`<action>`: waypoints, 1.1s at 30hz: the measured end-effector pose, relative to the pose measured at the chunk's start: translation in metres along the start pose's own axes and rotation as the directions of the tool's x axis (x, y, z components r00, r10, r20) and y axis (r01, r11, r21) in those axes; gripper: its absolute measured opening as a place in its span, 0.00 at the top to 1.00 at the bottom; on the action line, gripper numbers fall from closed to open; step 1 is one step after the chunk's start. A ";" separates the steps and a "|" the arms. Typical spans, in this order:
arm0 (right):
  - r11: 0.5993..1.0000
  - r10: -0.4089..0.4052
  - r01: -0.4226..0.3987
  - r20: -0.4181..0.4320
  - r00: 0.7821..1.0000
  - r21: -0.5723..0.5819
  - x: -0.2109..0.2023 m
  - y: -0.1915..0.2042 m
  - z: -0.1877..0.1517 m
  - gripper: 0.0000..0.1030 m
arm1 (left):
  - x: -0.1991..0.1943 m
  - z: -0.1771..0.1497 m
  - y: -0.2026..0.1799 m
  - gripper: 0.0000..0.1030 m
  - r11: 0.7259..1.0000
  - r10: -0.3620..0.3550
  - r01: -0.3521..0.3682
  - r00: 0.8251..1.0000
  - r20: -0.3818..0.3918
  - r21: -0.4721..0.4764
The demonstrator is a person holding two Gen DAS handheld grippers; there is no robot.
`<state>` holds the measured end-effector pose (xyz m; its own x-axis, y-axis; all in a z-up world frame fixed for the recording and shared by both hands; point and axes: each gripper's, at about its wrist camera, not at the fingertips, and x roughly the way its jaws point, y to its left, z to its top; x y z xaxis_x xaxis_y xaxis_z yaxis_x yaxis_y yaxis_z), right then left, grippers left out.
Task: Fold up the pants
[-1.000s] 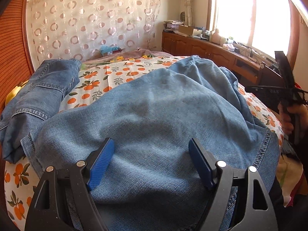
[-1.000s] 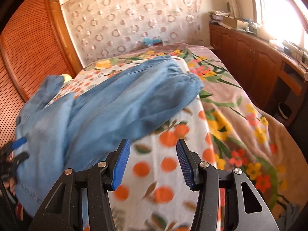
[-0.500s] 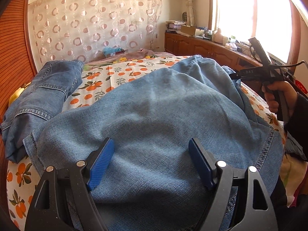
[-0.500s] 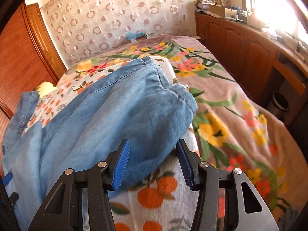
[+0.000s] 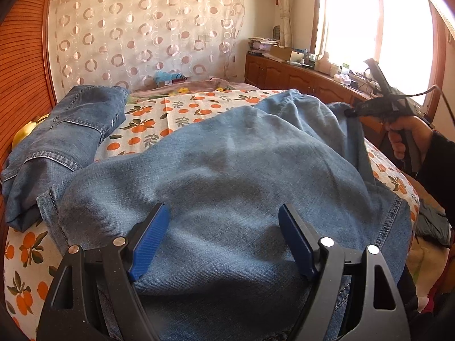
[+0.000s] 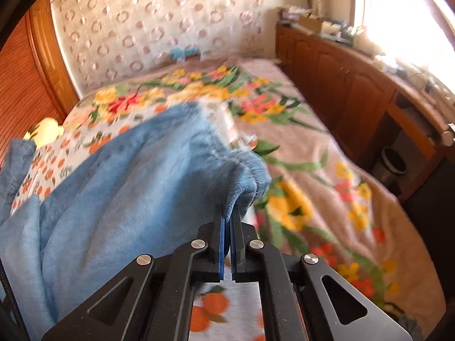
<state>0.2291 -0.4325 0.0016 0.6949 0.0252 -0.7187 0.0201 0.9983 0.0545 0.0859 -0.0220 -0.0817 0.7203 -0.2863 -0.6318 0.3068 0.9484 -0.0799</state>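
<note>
Across the bed (image 5: 182,105), with its orange-print sheet, I have the light blue pants (image 5: 227,170) spread lengthwise, so that one end sits under my near hand and the other reaches toward the floral blanket (image 6: 327,170) on the window side; a second, darker pair of jeans (image 5: 65,130) lies bunched at the left edge, apart from the work and out of the way; my left gripper (image 5: 223,241) hovers with its jaws wide apart over the near end of the pants, its blue pads (image 5: 149,244) straddling the cloth without pinching it, ready, I judge, to pin or take that end; my right gripper (image 6: 227,244) has just been closing and is now clenched on the gathered cuff (image 6: 241,176) at the far corner, with denim caught between the pads, which I read as the hold needed to carry that end back over for the fold.
</note>
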 end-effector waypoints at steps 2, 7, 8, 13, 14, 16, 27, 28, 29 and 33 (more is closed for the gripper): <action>1.000 0.006 -0.006 0.023 1.000 0.028 -0.014 -0.016 0.001 0.98 | 0.000 0.000 0.000 0.22 1.000 -0.006 0.006 1.000 -0.001 -0.004; 1.000 0.000 0.000 -0.020 1.000 0.011 -0.008 -0.030 -0.013 0.98 | 0.002 0.002 -0.001 0.22 1.000 -0.004 0.004 1.000 -0.014 -0.001; 1.000 0.006 -0.006 -0.035 0.999 0.013 -0.002 -0.031 -0.016 0.98 | 0.003 0.002 -0.001 0.22 1.000 -0.001 0.001 1.000 -0.016 0.001; 0.993 0.085 -0.080 -0.056 0.995 0.092 0.017 -0.044 -0.018 0.95 | 0.004 0.002 -0.002 0.22 1.000 0.005 -0.005 1.000 -0.028 0.008; 0.990 0.099 -0.093 -0.051 0.994 0.110 0.019 -0.047 -0.016 0.92 | 0.005 0.002 -0.002 0.22 1.000 0.005 -0.005 1.000 -0.030 0.007; 0.984 0.123 -0.116 -0.043 0.991 0.138 0.024 -0.055 -0.012 0.88 | 0.006 0.003 -0.002 0.22 1.000 0.006 -0.006 0.999 -0.034 0.007; 0.950 0.194 -0.176 -0.046 0.980 0.259 0.042 -0.076 -0.009 0.77 | 0.006 0.002 -0.002 0.22 1.000 0.006 -0.005 0.999 -0.034 0.008; 0.949 0.190 -0.172 -0.044 0.981 0.264 0.039 -0.075 -0.008 0.76 | 0.006 0.003 -0.002 0.22 1.000 0.005 -0.005 0.999 -0.034 0.007; 0.951 0.179 -0.163 -0.040 0.983 0.263 0.037 -0.073 -0.007 0.69 | 0.006 0.002 -0.002 0.22 1.000 0.005 -0.005 0.999 -0.034 0.007; 0.954 0.153 -0.135 -0.045 0.987 0.269 0.038 -0.068 -0.006 0.55 | 0.006 0.002 -0.002 0.22 1.000 0.005 -0.005 0.999 -0.033 0.007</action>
<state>0.2502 -0.4990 -0.0337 0.6571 0.1797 -0.7321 0.1185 0.9345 0.3357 0.0910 -0.0262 -0.0835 0.7009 -0.2767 -0.6574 0.3075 0.9488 -0.0715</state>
